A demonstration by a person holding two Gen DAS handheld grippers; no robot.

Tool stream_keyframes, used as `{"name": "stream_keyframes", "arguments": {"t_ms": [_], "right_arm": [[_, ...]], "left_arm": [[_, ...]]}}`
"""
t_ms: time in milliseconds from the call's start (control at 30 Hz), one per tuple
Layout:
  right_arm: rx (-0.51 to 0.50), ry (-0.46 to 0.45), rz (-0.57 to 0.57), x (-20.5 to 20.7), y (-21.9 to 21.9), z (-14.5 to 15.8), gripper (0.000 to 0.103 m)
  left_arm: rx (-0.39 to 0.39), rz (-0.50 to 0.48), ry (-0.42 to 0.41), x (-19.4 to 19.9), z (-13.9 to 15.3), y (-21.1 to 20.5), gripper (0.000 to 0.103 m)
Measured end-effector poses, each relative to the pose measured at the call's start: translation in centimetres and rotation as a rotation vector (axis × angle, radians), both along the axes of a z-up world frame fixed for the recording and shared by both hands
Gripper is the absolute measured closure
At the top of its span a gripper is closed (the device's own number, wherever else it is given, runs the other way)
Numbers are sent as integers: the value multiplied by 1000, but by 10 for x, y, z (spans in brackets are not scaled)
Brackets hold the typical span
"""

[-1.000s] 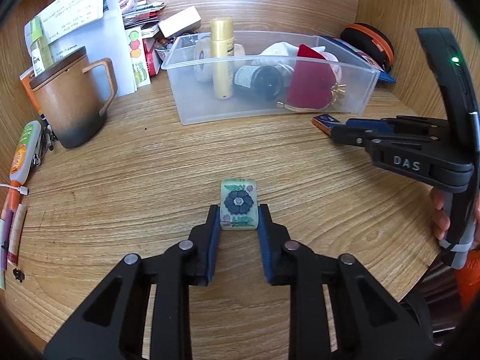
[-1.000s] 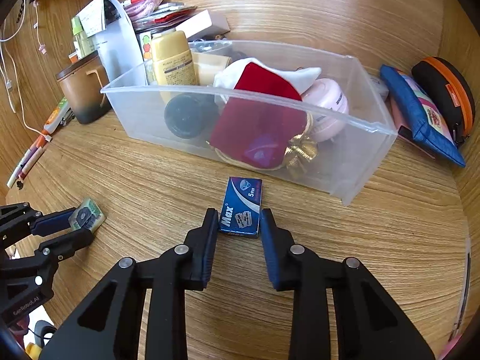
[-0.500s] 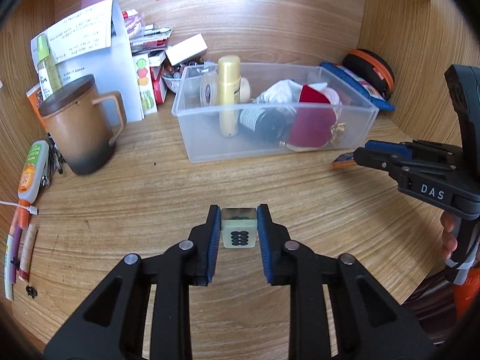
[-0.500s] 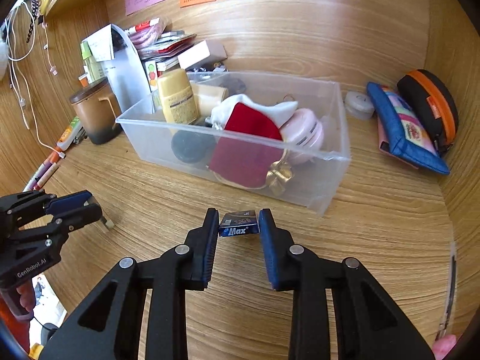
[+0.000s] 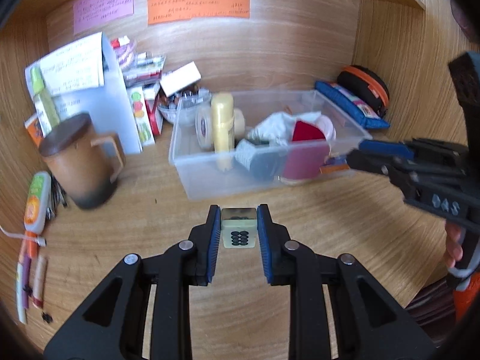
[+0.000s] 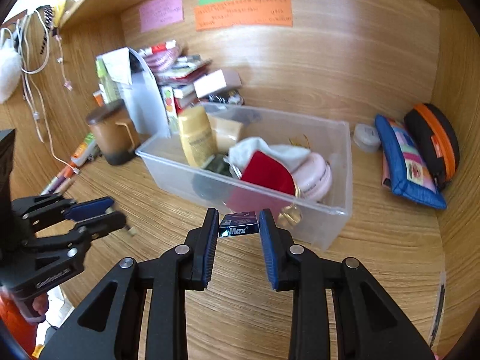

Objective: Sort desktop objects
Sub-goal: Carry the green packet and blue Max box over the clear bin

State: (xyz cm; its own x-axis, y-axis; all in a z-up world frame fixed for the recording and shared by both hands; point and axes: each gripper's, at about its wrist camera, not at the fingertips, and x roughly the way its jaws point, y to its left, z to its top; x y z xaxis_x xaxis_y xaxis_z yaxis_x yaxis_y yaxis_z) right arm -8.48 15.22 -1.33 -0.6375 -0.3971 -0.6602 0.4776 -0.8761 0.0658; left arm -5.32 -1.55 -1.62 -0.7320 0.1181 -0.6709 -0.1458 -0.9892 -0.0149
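Release advised only once each item is carried over rim of clear plastic storage bin, lowered among contents. Cream mahjong tile clamped between left gripper pads, short of bin. Blue "Max" blade box pinched by right gripper, near bin's front wall.

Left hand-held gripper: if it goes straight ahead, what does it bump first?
Probably the clear bin's front wall; the left hand-held gripper, holding the tile, points toward it. Depth is uncertain.

A wooden desk bears a clear bin, mug and pouches.
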Motion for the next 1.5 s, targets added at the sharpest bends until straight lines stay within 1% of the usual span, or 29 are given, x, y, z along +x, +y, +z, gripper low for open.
{"name": "stream_keyframes", "arguments": {"t_ms": [167,300,400,667,900,1100,1333,1500], "right_arm": [[-11,30,6,5,0,15,78],[-12,51,3,2,3,26,78],[-19,63,-4,-3,8,33,78],[-40,67,-24,-25,20,41,78],[-51,74,-30,-47,25,44,78],[-63,67,-33,-74,25,41,78],[-71,34,-17,-108,18,26,78],[-68,5,-11,-129,16,12,78]], "left_arm": [[-15,-19,33,-16,20,5,79],[-22,-37,53,-28,35,11,79],[-42,-48,70,-38,43,18,79],[-39,-73,95,-62,57,34,79],[-28,-84,80,-90,53,43,79],[-46,-78,53,-119,41,48,79],[-62,-72,6,-151,23,52,79],[-67,-75,-10,-167,15,54,79]]}}
